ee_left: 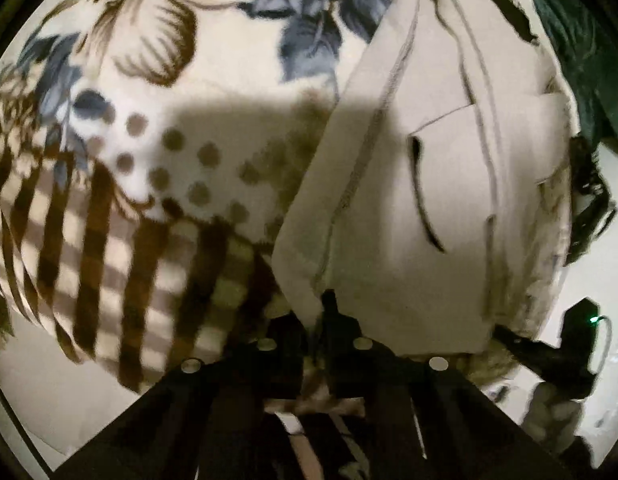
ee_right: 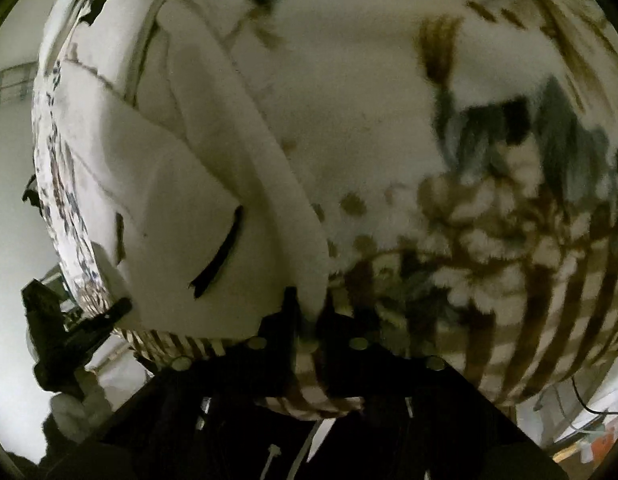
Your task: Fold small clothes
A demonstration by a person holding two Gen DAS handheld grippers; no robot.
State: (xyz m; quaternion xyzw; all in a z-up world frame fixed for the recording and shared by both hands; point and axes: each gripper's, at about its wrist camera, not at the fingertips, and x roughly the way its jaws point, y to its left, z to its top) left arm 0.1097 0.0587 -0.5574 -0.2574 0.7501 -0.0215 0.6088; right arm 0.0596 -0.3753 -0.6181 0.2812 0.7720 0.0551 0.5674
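Both grippers' fingers (ee_left: 329,308) (ee_right: 289,304) pinching smooth beige garment (ee_left: 409,200) corners over fuzzy floral-plaid blanket (ee_left: 169,140).

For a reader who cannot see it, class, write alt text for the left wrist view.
The left gripper is shut on the lower edge of a beige garment with a dark pocket slit, which lies on a cream blanket printed with flowers, dots and brown checks. The right gripper meets the garment's other corner at the right edge.
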